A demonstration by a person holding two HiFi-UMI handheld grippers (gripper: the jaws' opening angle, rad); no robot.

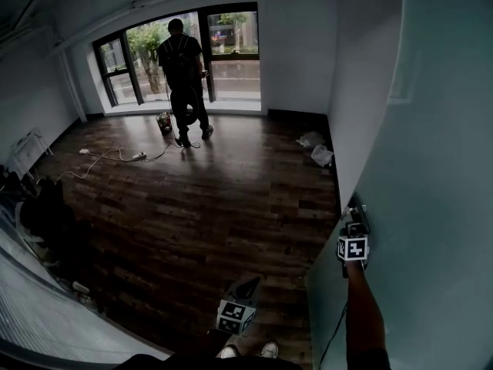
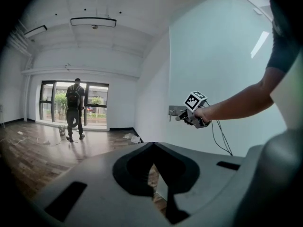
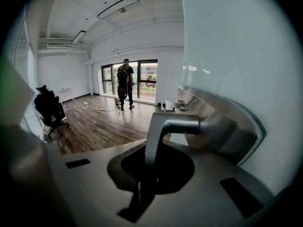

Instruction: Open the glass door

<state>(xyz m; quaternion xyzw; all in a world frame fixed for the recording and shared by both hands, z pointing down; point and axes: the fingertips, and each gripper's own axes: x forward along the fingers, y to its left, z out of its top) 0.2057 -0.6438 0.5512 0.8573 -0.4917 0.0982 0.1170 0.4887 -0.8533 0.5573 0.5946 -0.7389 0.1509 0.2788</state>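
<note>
I'm pinching the door handle [image 3: 171, 124] with my right gripper [image 1: 355, 220], dead at 12 o'clock. The lever is lying level along the glass door [image 1: 431, 153]. My left gripper [image 1: 246, 285] is hanging pressed together and empty at 7 o'clock, farther off.

You find no readable words, numbers or brand names anywhere in these views. The right marker cube [image 1: 353, 248] and the left marker cube [image 1: 236, 315] carry only black-and-white square patterns, with no letters or digits.
</note>
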